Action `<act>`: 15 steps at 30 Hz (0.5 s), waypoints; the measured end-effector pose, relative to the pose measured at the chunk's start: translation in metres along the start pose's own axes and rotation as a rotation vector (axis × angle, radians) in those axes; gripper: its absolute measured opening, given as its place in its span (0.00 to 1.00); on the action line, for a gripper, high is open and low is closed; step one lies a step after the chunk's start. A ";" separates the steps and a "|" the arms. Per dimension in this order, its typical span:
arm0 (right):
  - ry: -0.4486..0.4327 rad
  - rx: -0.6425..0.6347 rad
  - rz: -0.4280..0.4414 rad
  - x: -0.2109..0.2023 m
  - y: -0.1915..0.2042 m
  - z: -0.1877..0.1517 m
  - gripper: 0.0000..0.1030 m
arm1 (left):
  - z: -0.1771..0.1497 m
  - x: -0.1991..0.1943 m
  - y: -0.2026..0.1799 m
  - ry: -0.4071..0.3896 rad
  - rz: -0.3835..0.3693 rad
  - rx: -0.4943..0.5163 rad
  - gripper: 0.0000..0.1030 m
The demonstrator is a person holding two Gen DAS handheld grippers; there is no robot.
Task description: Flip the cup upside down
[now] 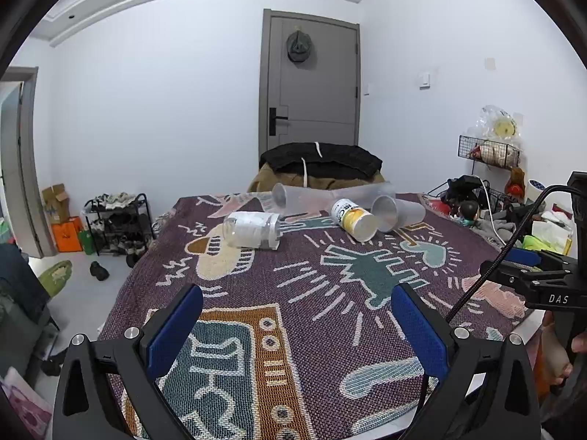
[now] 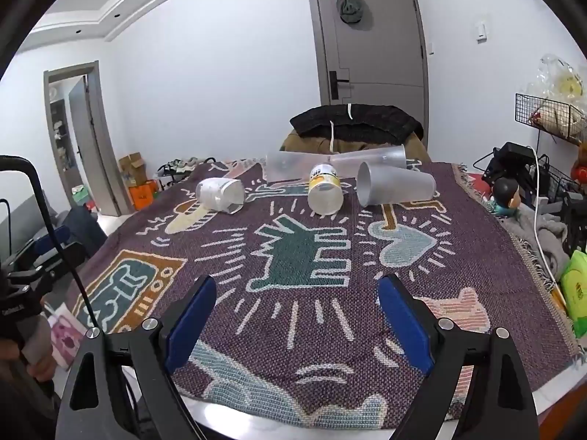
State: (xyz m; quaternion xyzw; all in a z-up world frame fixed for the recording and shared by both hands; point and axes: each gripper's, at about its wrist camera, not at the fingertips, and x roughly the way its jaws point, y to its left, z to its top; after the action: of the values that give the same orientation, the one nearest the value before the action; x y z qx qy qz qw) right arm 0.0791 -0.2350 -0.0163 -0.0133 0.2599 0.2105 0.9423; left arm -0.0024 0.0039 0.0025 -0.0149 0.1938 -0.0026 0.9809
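Note:
Several cups lie on their sides at the far end of a patterned purple tablecloth [image 1: 293, 293]. A yellow-and-white paper cup [image 1: 354, 218] [image 2: 324, 192] lies with its mouth toward me. A frosted plastic cup [image 1: 398, 212] [image 2: 394, 183] lies to its right. A clear cup with white wrap [image 1: 253, 229] [image 2: 220, 190] lies to the left. Two clear cups [image 1: 293, 198] [image 2: 293, 167] lie behind. My left gripper [image 1: 297, 304] is open and empty over the near cloth. My right gripper [image 2: 297, 297] is open and empty, well short of the cups.
A chair with dark clothes [image 1: 319, 163] stands behind the table's far edge. Clutter, cables and a wire rack [image 1: 488, 152] crowd the right side. A shoe rack [image 1: 117, 220] and boxes stand on the floor at left. The right gripper's body [image 1: 543, 278] shows at the right.

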 end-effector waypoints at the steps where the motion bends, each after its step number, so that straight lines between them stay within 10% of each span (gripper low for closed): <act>1: 0.000 0.001 -0.001 0.000 0.000 0.000 0.87 | -0.001 0.000 -0.001 -0.001 0.003 0.002 1.00; 15: -0.001 0.000 -0.002 0.000 -0.002 -0.001 0.87 | -0.002 0.001 0.000 0.000 0.011 0.005 1.00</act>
State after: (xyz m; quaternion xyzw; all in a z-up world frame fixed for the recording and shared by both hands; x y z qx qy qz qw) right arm 0.0799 -0.2373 -0.0171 -0.0137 0.2595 0.2094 0.9427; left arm -0.0028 0.0040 0.0000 -0.0113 0.1939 0.0021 0.9809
